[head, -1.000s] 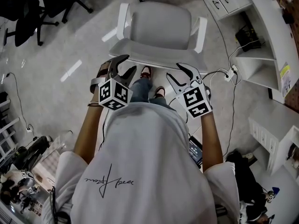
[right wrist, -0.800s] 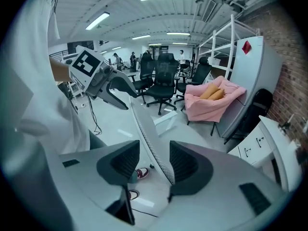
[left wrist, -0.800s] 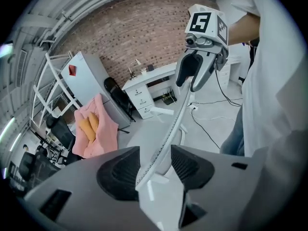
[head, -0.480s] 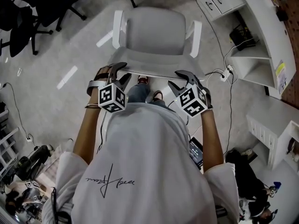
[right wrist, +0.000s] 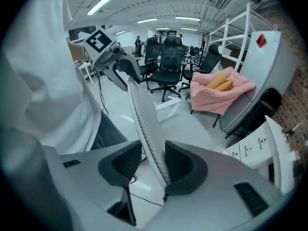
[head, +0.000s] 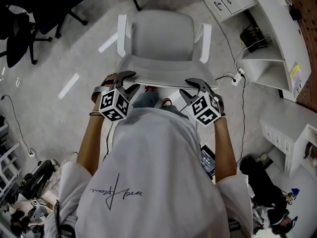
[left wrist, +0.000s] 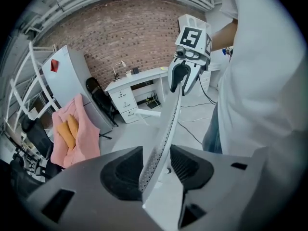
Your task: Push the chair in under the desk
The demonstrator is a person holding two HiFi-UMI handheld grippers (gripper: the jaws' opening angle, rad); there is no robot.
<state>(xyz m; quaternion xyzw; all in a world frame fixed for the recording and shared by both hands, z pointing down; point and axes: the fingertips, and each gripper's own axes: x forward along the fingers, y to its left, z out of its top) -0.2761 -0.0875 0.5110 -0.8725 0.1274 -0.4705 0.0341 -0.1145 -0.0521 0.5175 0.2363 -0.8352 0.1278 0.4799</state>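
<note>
**Chair** [head: 161,38], grey seat, white frame: stands on open floor directly ahead of you, well apart from the white desk [head: 277,29] at the floor's right edge. It is not under it.

**Left gripper** [head: 130,81]: jaws fairly wide and closing, astride the backrest top edge [head: 163,77], not yet clamped.

**Right gripper** [head: 188,87]: same, one pad touching the mesh.

**Progress:** your grasp is only forming, and by my reading the whole push remains.

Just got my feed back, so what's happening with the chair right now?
A person stands behind the grey office chair, left gripper and right gripper at the top edge of its backrest. Both grippers' jaws are closing with that edge between them, not yet clamped. The chair is not under any desk yet.
</note>
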